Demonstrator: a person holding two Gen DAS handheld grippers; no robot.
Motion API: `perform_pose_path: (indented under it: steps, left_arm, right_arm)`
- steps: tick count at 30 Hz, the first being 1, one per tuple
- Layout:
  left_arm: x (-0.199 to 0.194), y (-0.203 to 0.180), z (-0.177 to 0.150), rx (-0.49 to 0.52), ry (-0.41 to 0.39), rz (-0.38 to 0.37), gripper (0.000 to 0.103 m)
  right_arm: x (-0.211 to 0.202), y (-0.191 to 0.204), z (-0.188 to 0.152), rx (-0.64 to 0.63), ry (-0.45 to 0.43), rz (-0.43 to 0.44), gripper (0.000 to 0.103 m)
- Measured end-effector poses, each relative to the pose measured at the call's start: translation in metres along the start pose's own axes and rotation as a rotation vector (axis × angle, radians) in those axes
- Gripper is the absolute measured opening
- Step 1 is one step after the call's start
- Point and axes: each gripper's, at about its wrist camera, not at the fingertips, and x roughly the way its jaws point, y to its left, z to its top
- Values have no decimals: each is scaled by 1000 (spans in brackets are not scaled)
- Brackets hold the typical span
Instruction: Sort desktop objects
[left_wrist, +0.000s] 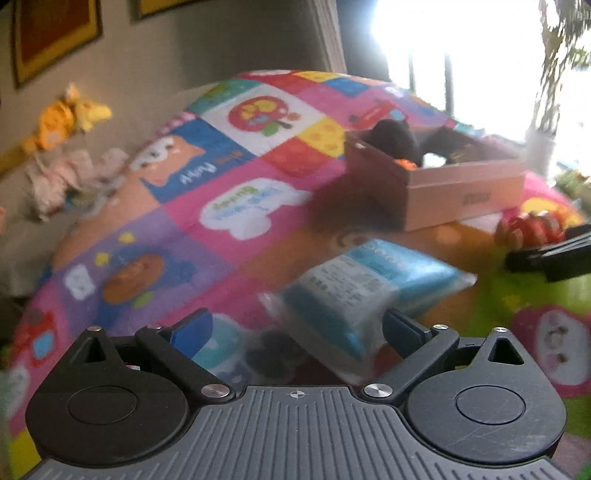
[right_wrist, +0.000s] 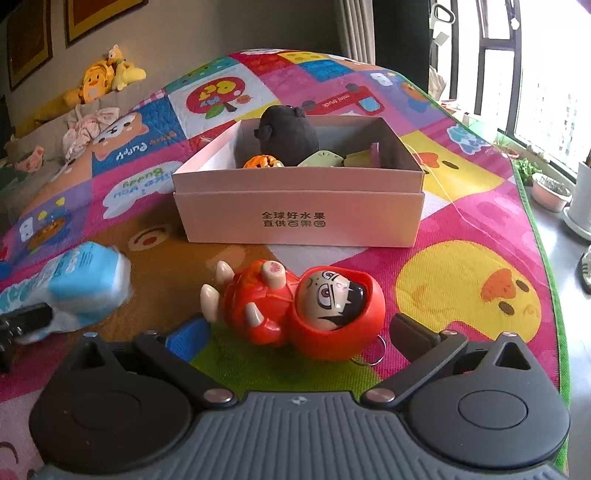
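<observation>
My left gripper (left_wrist: 295, 328) is open, its jaws wide apart around the near end of a blue and white tissue pack (left_wrist: 365, 291) on the mat; whether it touches is blurred. The pack also shows in the right wrist view (right_wrist: 74, 288), at the left. My right gripper (right_wrist: 299, 332) is open around a red hooded doll (right_wrist: 303, 306) lying on its back; the doll shows at the right edge of the left view (left_wrist: 528, 229). A pink cardboard box (right_wrist: 295, 218) behind the doll holds a dark plush toy (right_wrist: 288, 136), an orange item (right_wrist: 262, 162) and green pieces.
A colourful patchwork play mat (right_wrist: 461, 288) covers the surface; its green edge runs along the right, with grey floor and plant pots (right_wrist: 550, 188) beyond. Yellow plush toys (right_wrist: 103, 74) and crumpled cloth (right_wrist: 88, 125) lie at the far left by the wall.
</observation>
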Motion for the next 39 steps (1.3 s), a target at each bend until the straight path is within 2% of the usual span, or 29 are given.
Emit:
perform_pose_path:
  steps: [2,7,10,12,14,19,22,28,32,36,39]
  left_arm:
    - [-1,0,4,23,-21,-69,101]
    - [15,-25,28,258,-112,-125,102]
    - [37,-33,36,313,-40,-236,103]
    - [49,-32,35,281,24,-288,103]
    - [48,-32,31,223,64,-297,103]
    - [28,-42,6,171,106,-209,102]
    - [23,-43,-1,130,108,-210,102]
    - [29,-37,14,-58,99,-188,102]
    - [38,-41,20,-98,102,-139,101]
    - [38,-44,16,-73,82,-75,77]
    - [30,-42,19,-80,62,-69,67]
  right_arm:
    - [-1,-1,0,5,-3,5,103]
    - [-3,-1,-1,8,-13,7,103]
    - [-4,-1,-1,9,-17,3,103]
    - [-5,-1,-1,11,-21,2,103]
    - [-6,-2,-1,13,-28,3,103]
    - [-4,-1,0,16,-25,3,103]
    - [0,2,2,2,-5,-18,103]
    - [9,7,9,-2,12,-58,103]
    - [10,12,9,-41,11,-63,96]
    - [1,7,7,-58,17,-36,96]
    - [-12,0,8,-71,20,10,96]
